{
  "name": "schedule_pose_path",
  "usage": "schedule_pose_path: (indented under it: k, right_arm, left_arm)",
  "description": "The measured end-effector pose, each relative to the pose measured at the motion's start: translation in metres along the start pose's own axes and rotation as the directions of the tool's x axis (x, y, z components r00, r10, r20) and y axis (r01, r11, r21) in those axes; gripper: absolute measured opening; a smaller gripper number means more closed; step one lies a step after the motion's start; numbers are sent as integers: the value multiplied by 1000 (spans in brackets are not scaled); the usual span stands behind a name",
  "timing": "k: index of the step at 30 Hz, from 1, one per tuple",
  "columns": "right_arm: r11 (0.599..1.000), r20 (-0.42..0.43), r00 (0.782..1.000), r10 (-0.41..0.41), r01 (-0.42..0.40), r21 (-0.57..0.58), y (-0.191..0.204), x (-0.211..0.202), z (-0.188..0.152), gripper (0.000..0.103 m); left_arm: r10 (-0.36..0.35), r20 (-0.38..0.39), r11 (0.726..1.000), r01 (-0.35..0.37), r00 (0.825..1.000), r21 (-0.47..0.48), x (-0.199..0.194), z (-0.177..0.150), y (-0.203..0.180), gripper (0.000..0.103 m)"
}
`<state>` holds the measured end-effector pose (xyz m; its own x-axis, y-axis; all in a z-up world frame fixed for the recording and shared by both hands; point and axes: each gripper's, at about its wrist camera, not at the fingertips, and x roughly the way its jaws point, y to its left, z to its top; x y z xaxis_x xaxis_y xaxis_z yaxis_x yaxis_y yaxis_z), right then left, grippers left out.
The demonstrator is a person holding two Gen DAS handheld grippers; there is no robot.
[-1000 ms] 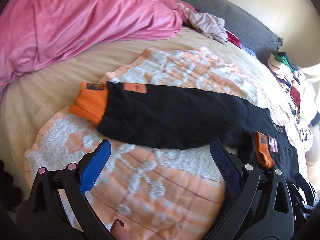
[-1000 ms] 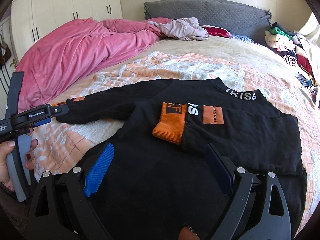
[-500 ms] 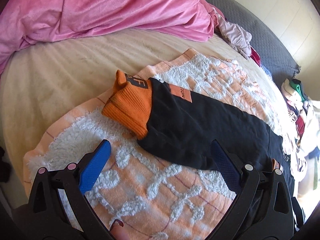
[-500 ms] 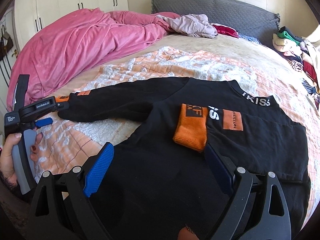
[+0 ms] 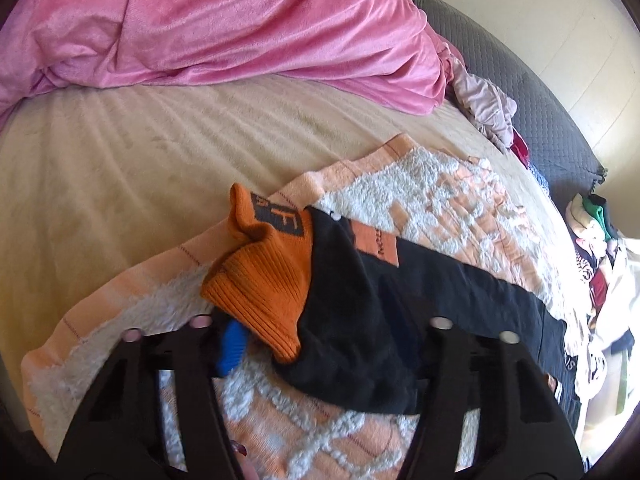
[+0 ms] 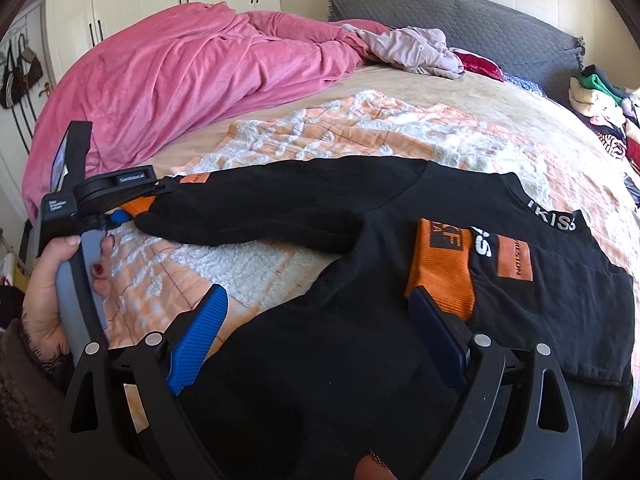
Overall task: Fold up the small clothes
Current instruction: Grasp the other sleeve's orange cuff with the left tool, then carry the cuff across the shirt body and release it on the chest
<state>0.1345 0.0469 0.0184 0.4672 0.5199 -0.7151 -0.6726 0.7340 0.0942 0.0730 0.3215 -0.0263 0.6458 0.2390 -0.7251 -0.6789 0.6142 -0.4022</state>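
The left gripper (image 5: 320,344) was closing on the end of the black sweatshirt's (image 6: 360,360) outstretched sleeve (image 5: 400,300), its jaws coming together with the orange ribbed cuff (image 5: 264,280) and the black cloth behind it between them; the blue pad (image 5: 232,344) of one finger showed just under the cuff, while the other finger was hidden by the sleeve, so whether the pads already pressed the cloth could not be told. From the right wrist view the same gripper (image 6: 132,204) reached the sleeve end near the left edge of the bed, with a hand (image 6: 52,292) wrapped around its grey handle. The right gripper (image 6: 316,336) hung over the lower body of the sweatshirt with its jaws wide apart and nothing between the pads; one blue finger (image 6: 200,336) stood over the sweatshirt's edge and the dark one just beside the second orange cuff (image 6: 440,268), which lay folded across the chest next to an orange patch (image 6: 514,256). The sweatshirt lay flat on an orange and white blanket (image 6: 320,132) spread over the middle of the bed (image 5: 120,160). Beyond it, a pink duvet (image 5: 200,20) was bunched along the far left side, a grey headboard (image 6: 460,20) rose at the far end with a crumpled mauve garment (image 6: 412,48) before it, and a heap of clothes (image 6: 604,108) sat at the right edge.
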Motion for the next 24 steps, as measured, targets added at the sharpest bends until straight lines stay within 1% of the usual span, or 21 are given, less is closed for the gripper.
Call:
schedule_pose_path:
  k: [1,2,3,5,8,9,12,16,19,22,23,24]
  right_arm:
    - [1000,0,1000,4,-4,4,0,1,0,91]
    - [1000,-1,1000,7,-7,6,1,2,0,91]
    - [1000,-3,1000,6,-6,6,1,4,0,91]
    - [1000,-6,1000,1,-1,3,1,5,0,91]
    - [1000,-7,1000,-12,12,5,-4,5,-1,91]
    - [1000,-6,1000,-18,18,12,-8,3,-2,91]
    - [999,-3,999,-39,39,35,-21,-3,-3,91]
    - [996,-2,997,-78,78,54,-42,-13,-2,91]
    - [992,18,994,-111,110,59,-57,-26,-2,91]
    - [988,32,990,-136,133,80,-76,-38,-3,91]
    - [986,34,989,-142,138,87,-82,-41,-5,91]
    - [984,36,988,-152,149,94,-89,-45,-6,91]
  left_arm:
    - [6,3,1000,-6,1000,-3,1,0,0,26]
    - [15,7,1000,-15,1000,-5,2,0,0,14]
    - [15,16,1000,-15,1000,-6,2,0,1,8]
    - [-9,29,1000,10,1000,-19,0,0,2,6]
    - [-54,66,999,53,996,3,-11,1,-4,5]
    - [-78,88,997,75,993,28,-19,2,-11,5]
    - [-128,120,989,118,984,92,-35,1,-29,4]
    - [-188,103,971,169,977,168,-45,7,-62,4]
    - [-250,78,945,226,965,235,-53,12,-93,4]
    - [-298,48,915,270,953,301,-57,8,-124,4]
    - [-313,33,903,287,949,319,-58,4,-133,4]
    - [-340,7,883,317,940,346,-58,-3,-145,4]
